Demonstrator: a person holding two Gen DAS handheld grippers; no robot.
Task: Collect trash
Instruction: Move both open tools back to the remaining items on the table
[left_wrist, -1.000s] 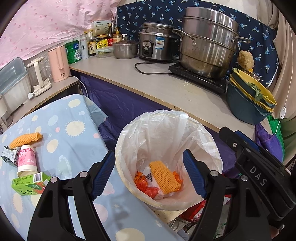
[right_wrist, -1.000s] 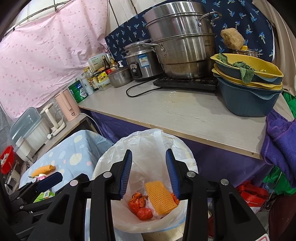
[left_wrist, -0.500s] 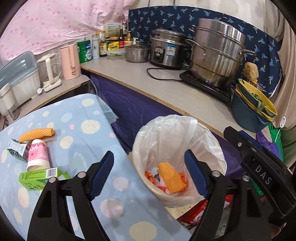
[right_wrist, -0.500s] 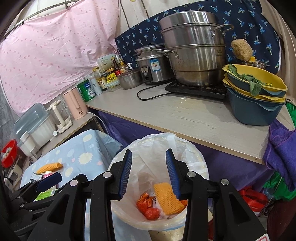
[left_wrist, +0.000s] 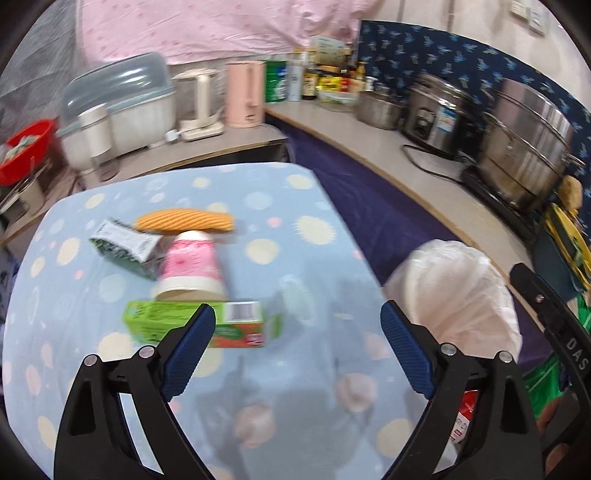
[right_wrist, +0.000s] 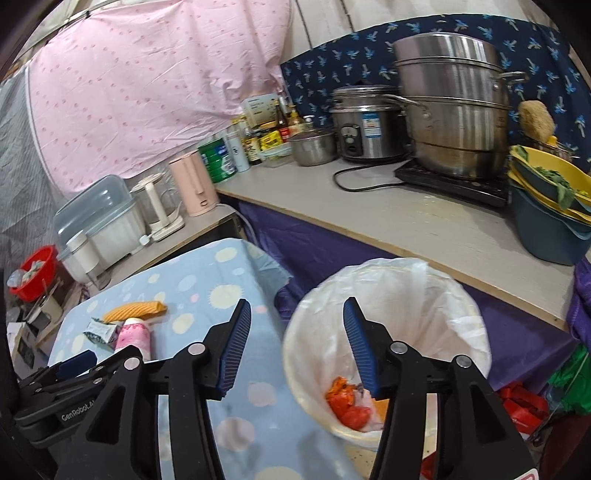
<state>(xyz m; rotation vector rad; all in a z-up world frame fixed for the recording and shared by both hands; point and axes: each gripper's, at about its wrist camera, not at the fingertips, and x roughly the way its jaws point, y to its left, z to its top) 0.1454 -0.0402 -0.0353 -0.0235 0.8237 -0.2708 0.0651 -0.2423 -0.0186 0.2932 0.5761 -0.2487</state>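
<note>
Dotted blue tablecloth (left_wrist: 303, 229): green carton (left_wrist: 236, 325), pink cup (left_wrist: 192, 266) toppled.

"DAS" on right tool (left_wrist: 574, 350); "GenRobot.AI" on left tool (right_wrist: 79, 408).

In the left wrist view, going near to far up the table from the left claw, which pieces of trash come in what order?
Left claw → green carton → pink cup → orange foam net. The green wrapper lies level with the cup and net, so I leave it out.
</note>
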